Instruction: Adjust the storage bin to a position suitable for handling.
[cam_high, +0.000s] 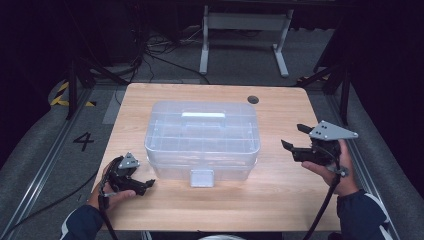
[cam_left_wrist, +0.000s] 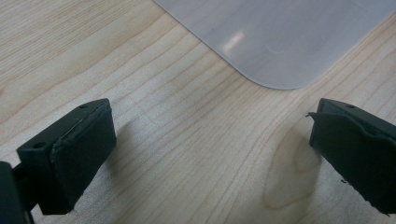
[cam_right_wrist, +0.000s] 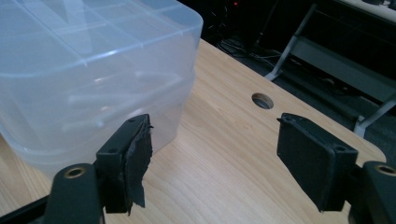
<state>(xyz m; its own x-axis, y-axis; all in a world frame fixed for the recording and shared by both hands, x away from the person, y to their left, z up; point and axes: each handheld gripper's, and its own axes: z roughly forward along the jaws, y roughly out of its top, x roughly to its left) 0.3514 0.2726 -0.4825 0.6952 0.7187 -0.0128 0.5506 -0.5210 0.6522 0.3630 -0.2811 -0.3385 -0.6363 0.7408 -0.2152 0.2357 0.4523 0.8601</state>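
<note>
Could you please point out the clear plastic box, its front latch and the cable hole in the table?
clear plastic box (cam_high: 202, 132): high view, lid top.
front latch (cam_high: 202, 177): high view, its flap.
cable hole (cam_right_wrist: 262, 100): right gripper view, its opening.

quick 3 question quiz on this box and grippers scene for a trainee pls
1. True or false: the clear plastic box has its lid shut, with the handle lying flat on top.
2. Which gripper is raised off the table? A: left gripper B: right gripper
3. Fill in: the front latch of the box faces the ____ edge of the table.

Key
1. True.
2. B. The right one is held up beside the box, jaws apart with nothing between them; the left sits low at the box's near left corner, also open with nothing in it.
3. Near, the person's side.
</note>
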